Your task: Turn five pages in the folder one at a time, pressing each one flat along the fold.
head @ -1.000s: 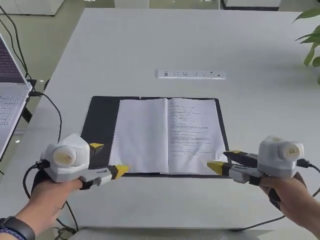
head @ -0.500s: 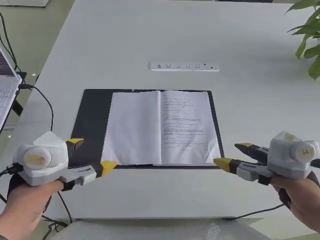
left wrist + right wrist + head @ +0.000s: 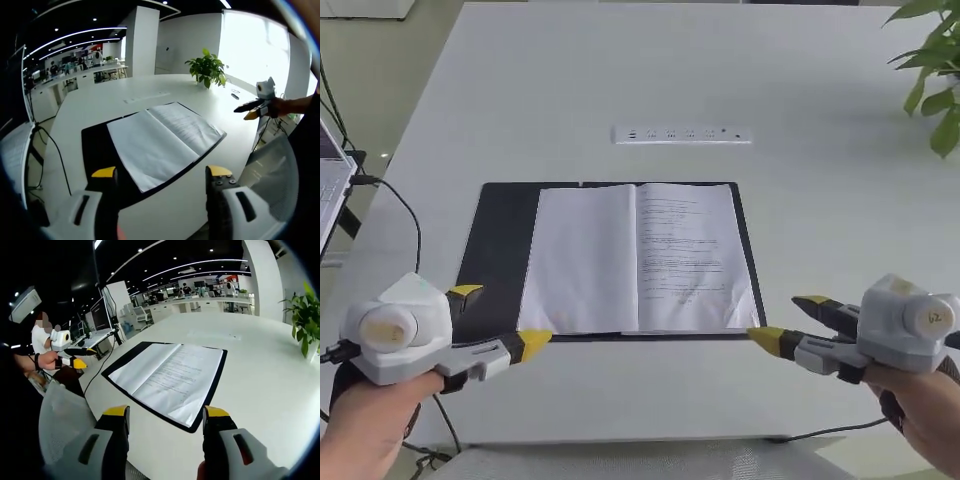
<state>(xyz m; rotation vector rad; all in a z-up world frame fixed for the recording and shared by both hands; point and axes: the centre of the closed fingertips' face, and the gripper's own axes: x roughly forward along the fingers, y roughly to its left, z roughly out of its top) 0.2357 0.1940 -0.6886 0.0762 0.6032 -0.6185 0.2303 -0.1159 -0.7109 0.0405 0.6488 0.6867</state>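
Right claw (image 3: 166, 413) agape — folder (image 3: 170, 376) beyond

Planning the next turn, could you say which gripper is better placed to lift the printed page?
Probably right: the right gripper sits open by the printed page's corner; the left gripper is opposite.

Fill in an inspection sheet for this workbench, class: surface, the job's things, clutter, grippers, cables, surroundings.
Surface: white table, plain top.
Job's things: black folder lies open and flat; blank page on its left, printed page on its right.
Clutter: white power strip beyond the folder.
Grippers: left gripper and right gripper both open, holding nothing, by the folder's near corners.
Cables: black cable runs beside the table's left edge.
Surroundings: potted plant at the right; open office with desks beyond.
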